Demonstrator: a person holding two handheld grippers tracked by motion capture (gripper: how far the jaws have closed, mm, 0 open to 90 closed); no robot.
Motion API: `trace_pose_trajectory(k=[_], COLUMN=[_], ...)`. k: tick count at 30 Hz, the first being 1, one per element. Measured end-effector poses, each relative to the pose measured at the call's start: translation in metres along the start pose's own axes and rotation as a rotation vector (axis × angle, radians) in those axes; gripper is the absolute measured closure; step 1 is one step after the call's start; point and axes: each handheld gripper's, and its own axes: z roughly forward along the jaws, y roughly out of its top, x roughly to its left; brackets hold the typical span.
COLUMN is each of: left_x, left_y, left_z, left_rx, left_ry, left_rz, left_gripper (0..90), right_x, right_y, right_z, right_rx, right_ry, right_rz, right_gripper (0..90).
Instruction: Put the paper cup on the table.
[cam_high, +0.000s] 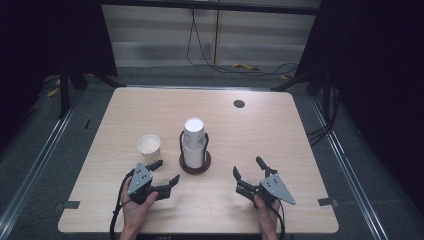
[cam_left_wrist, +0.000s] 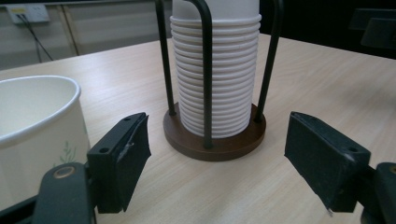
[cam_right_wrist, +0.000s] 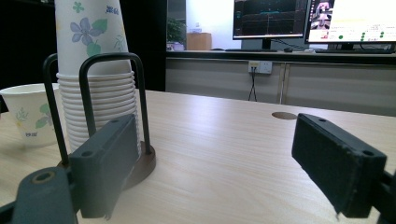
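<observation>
A stack of white paper cups (cam_high: 194, 142) stands upside down in a black wire holder on a round brown base (cam_high: 195, 166) at the table's middle. One loose paper cup (cam_high: 149, 147) stands upright to its left. My left gripper (cam_high: 165, 176) rests low on the table just in front of the loose cup, jaws open and empty; in the left gripper view the cup (cam_left_wrist: 32, 135) is at the left and the stack (cam_left_wrist: 215, 79) straight ahead. My right gripper (cam_high: 248, 172) sits at the front right, open and empty, with the stack (cam_right_wrist: 93, 88) to its left.
A wooden table (cam_high: 250, 130) with a small round cable hole (cam_high: 239, 103) at the back right. Cables lie on the floor beyond the far edge. Monitors (cam_right_wrist: 308, 21) stand on a desk in the background of the right gripper view.
</observation>
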Motion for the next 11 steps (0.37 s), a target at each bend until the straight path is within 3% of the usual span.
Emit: trace_pose_trajectory(k=[1,8,11], left_x=[-0.002,-0.009,-0.008], left_y=[-0.001,-0.005,-0.007], left_z=[0.000,-0.007,-0.011], left_rx=[0.005,-0.079,-0.124], left_ry=[-0.002,0.027,0.033], left_rz=[-0.002,0.052,0.044], left_gripper=[21.6,19.5,19.5], right_x=[0.000,0.000,0.000], right_y=[0.000,0.000,0.000], right_z=[0.000,0.000,0.000], right_rx=[0.000,0.000,0.000], right_ry=[0.000,0.000,0.000], right_rz=[0.000,0.000,-0.001], right_gripper=[14.2,14.2,14.2])
